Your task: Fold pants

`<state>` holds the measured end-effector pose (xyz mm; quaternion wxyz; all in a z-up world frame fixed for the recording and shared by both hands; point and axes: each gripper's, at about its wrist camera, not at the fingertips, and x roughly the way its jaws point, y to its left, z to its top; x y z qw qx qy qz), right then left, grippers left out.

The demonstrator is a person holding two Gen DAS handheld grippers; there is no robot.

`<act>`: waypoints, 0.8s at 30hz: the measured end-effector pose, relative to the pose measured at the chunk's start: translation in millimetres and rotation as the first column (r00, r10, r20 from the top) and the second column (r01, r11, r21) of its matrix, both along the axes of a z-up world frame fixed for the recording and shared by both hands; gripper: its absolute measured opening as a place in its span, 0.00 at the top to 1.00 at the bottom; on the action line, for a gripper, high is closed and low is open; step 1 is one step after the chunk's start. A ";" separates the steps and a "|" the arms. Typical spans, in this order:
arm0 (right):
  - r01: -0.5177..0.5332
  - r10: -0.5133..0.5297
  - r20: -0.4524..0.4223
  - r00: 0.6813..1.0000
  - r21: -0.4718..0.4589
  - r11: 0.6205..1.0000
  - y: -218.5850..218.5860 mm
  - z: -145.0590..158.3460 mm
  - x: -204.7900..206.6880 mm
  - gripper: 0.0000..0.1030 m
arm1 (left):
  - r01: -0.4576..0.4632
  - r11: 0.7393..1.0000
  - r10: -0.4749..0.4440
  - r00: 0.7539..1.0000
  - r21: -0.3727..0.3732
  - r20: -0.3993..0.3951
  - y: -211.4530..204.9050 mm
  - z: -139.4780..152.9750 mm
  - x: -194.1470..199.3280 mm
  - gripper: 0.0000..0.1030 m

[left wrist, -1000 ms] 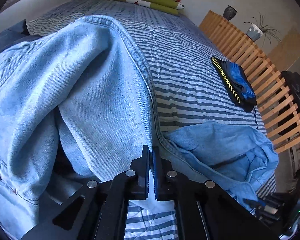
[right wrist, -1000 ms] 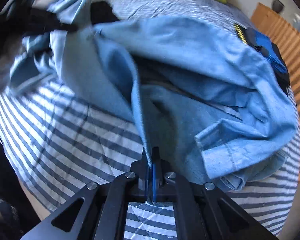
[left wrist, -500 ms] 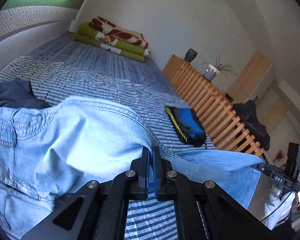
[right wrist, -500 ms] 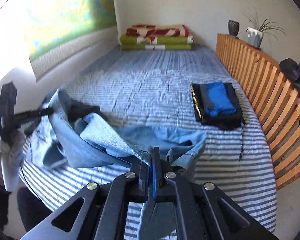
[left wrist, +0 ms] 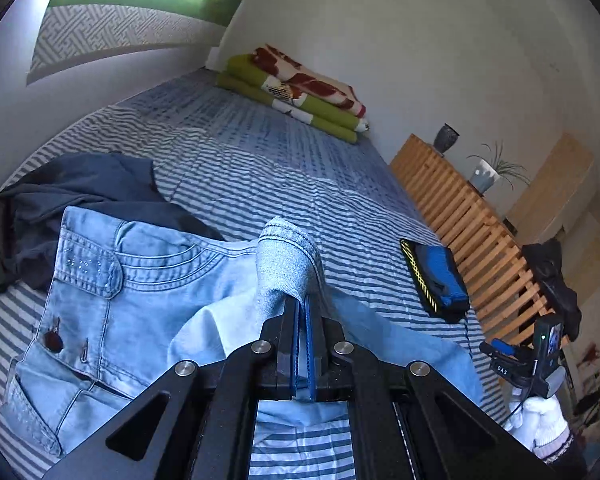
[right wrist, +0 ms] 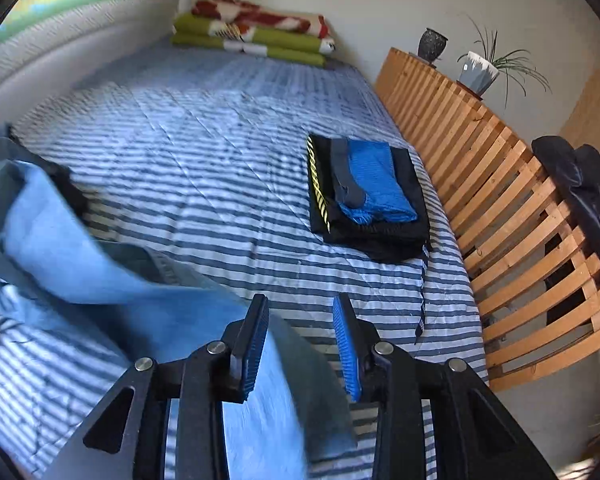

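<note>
The light blue jeans (left wrist: 120,300) lie crumpled on the near end of the striped bed (left wrist: 260,168), waistband and pocket to the left. My left gripper (left wrist: 300,305) is shut on a hemmed edge of the jeans, which stands up in a fold above the fingers. In the right wrist view, my right gripper (right wrist: 300,302) is open. A blurred stretch of the jeans (right wrist: 100,280) passes loosely between and below its fingers. The right gripper (left wrist: 540,356) also shows at the left wrist view's right edge, held by a white-gloved hand (left wrist: 540,428).
A folded black and blue garment (right wrist: 372,196) lies on the bed's right side beside a wooden slatted frame (right wrist: 500,208) with dark clothing (right wrist: 580,184) draped over it. A dark navy garment (left wrist: 80,188) lies behind the jeans. Folded blankets (right wrist: 252,32) sit at the head.
My right gripper has opened and let go of the jeans, which now drop blurred past its fingers. The left gripper keeps its hold, now showing a hem above its fingers.
</note>
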<state>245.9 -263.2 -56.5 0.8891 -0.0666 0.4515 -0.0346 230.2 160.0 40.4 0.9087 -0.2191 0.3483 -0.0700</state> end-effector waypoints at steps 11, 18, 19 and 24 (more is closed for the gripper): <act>-0.396 0.411 0.009 0.911 0.294 0.870 82.6 -38.2 -74.7 0.70 | 0.002 1.000 -0.002 1.000 0.003 -0.019 15.9 -11.6 -0.5 0.98; -0.430 0.453 -0.052 0.890 0.230 0.873 139.1 -84.5 -61.7 0.72 | 0.013 1.000 -0.013 1.000 0.013 0.016 12.0 8.1 -8.7 0.98; -0.427 0.448 -0.054 0.892 0.222 0.877 140.5 -83.3 -61.5 0.92 | 0.017 1.000 -0.018 1.000 0.016 0.025 11.2 13.0 -11.3 0.98; -0.432 0.436 0.055 0.898 0.295 0.852 103.0 -28.7 -88.4 0.98 | 0.030 0.999 -0.034 0.992 0.038 0.123 8.5 50.1 -31.3 0.98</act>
